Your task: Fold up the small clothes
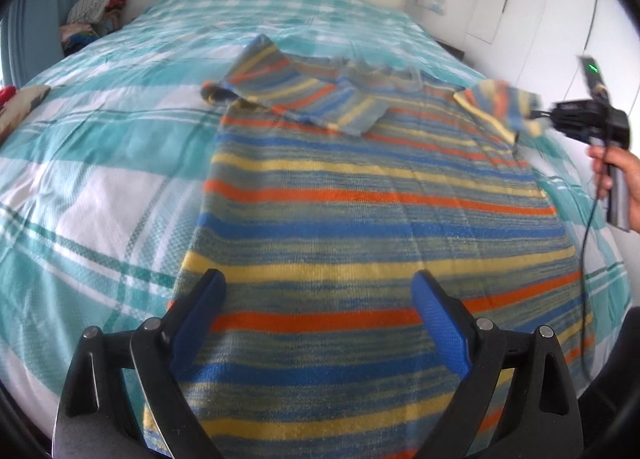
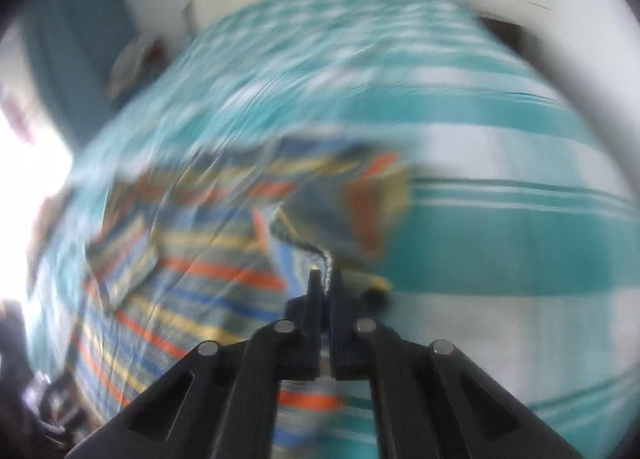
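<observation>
bright, even daylight in the left wrist view, soft and nearly shadowless over the bedspread (image 1: pixel 100 163). strong fisheye bulge, straight lines bowed, black vignette at every corner. sharp enough on the striped sweater (image 1: pixel 360 219) near the lens; slight motion smear on the lifted sleeve (image 1: pixel 500 107) at far right and on the right gripper (image 1: pixel 536 115) holding it. heavy swirling motion blur across the right wrist view, sweater stripes (image 2: pixel 180 299) and checks smeared into arcs. blown-out white glare at the left edge (image 2: pixel 28 179). only the pinched fingers (image 2: pixel 316 299) crisp there. white walls washed pale, no hard shadows.
</observation>
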The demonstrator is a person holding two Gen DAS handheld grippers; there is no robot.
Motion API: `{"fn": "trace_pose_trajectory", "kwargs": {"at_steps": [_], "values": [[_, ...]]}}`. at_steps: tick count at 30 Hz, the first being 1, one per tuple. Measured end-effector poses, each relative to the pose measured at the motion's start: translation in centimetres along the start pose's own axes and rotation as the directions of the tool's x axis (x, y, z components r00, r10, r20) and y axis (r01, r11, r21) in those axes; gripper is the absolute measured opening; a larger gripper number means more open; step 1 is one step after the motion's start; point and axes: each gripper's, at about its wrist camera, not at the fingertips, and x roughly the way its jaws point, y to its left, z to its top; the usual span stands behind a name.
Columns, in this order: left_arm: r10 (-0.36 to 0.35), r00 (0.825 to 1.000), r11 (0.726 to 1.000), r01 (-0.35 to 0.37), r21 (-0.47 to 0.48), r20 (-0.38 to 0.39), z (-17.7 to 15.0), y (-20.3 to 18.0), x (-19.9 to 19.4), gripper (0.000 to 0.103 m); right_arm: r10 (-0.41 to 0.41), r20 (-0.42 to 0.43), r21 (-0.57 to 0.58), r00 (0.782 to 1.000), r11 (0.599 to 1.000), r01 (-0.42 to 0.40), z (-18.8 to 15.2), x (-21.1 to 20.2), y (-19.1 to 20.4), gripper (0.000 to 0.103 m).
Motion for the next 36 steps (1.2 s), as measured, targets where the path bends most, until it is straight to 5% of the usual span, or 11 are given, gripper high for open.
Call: {"fn": "trace_pose_trajectory", "kwargs": {"at_steps": [5, 8, 14, 23, 24, 28, 31, 33, 34, 36], "values": [[-0.002, 1.000, 1.000, 0.002, 0.009, 0.004, -0.3, -0.5, 0.1, 0.095, -0.147, 0.040, 0.309, 0.988, 0.943, 0.128, -2.4, -6.1, -13.7, 0.002], [0.019, 1.000, 0.999, -0.019, 0.031, 0.006, -0.5, -1.0, 0.4, 0.095, -0.105, -0.007, 0.391, 0.994, 0.915, 0.099, -5.0, -5.7, -17.2, 0.002], [0.038, 0.999, 0.998, -0.039, 0.053, 0.024, -1.0, -1.2, 0.4, 0.095, -0.072, 0.010, 0.464, 0.997, 0.884, 0.060, -7.7, -4.9, -18.3, 0.002], [0.045, 0.999, 0.997, -0.046, 0.055, 0.017, -1.0, -1.2, 0.7, 0.096, -0.193, -0.015, 0.462, 0.981, 0.869, 0.178, -8.1, -5.7, -18.9, 0.002], [0.045, 0.999, 0.997, -0.046, 0.055, 0.017, -1.0, -1.2, 0.7, 0.096, -0.211, -0.004, 0.450, 0.977, 0.873, 0.190, -8.0, -6.5, -18.4, 0.012], [0.051, 0.999, 0.997, -0.051, 0.058, 0.016, -1.0, -1.3, 0.8, 0.098, -0.132, 0.056, 0.342, 0.990, 0.934, 0.105, -7.3, -7.7, -15.1, 0.012], [0.055, 0.998, 0.996, -0.056, 0.066, 0.017, -1.1, -1.4, 0.8, 0.099, -0.031, -0.007, 0.293, 0.999, 0.956, 0.032, -7.9, -5.6, -13.6, 0.013], [0.052, 0.999, 0.997, -0.053, 0.063, 0.011, -1.2, -1.3, 0.7, 0.099, -0.065, -0.076, 0.326, 0.995, 0.941, 0.086, -9.5, -3.9, -14.7, 0.010], [0.050, 0.999, 0.997, -0.050, 0.060, 0.001, -1.3, -1.1, 0.5, 0.099, -0.068, -0.056, 0.349, 0.996, 0.934, 0.083, -10.2, -4.1, -15.3, 0.000], [0.052, 0.998, 0.997, -0.051, 0.056, -0.032, -1.5, -0.8, -0.4, 0.098, -0.135, -0.028, 0.341, 0.990, 0.930, 0.137, -10.9, -5.5, -15.6, 0.000]]}}
